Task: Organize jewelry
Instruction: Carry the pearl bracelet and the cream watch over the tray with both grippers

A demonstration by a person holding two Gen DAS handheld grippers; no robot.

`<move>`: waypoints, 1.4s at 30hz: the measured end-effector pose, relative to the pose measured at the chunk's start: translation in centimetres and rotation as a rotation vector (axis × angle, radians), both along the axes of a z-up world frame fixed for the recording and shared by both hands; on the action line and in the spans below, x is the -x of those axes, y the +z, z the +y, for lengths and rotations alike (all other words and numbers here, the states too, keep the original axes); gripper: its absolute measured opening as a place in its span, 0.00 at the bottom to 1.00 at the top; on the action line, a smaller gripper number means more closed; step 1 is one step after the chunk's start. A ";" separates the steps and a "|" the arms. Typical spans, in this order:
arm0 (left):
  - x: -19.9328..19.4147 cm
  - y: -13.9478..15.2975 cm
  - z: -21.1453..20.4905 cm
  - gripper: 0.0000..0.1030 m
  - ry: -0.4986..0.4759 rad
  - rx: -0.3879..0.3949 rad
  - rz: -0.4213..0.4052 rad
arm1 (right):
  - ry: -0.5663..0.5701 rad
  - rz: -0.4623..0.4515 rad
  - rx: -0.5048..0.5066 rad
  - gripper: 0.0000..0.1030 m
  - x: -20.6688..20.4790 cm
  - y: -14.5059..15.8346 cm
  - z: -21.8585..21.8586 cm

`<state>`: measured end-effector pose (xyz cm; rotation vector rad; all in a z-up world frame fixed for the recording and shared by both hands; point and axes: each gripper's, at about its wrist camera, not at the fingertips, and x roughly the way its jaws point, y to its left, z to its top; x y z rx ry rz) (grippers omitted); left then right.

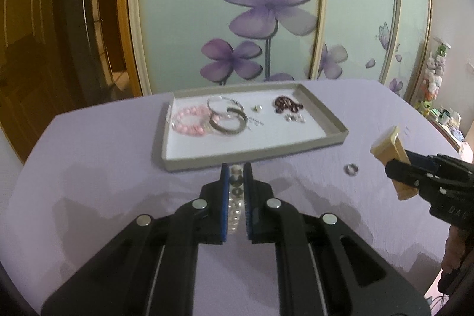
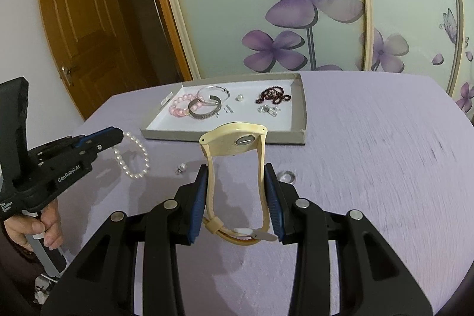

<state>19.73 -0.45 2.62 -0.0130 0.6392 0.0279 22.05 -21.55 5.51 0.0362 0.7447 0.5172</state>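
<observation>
The left gripper [image 1: 236,168] clamps a pearl bracelet [image 2: 134,157] just short of the tray [image 1: 254,153]. The right gripper [image 2: 236,171], at its 2 o'clock, pinches a cream watch [image 2: 234,142] above the cloth [image 2: 370,168].

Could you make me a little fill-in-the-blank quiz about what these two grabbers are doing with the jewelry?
1. The left gripper is shut on a ____ bracelet.
2. The right gripper holds a cream ____.
3. The pink bracelet lies inside the ____.
4. A ring lies on the ____ cloth, outside the tray.

Answers: pearl; watch; tray; purple
</observation>
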 end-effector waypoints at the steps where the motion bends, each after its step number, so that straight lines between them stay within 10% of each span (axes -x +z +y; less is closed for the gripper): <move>1: 0.0 0.4 0.1 0.09 0.005 -0.003 -0.010 | 0.000 -0.002 -0.004 0.37 -0.1 0.1 0.1; 25: -7.1 5.4 4.2 0.09 0.079 -0.004 -0.085 | 0.025 -0.064 -0.025 0.37 -5.4 2.0 4.4; 42: -15.1 3.2 4.0 0.09 0.070 0.011 -0.054 | 0.005 -0.086 -0.009 0.37 -10.6 0.3 6.3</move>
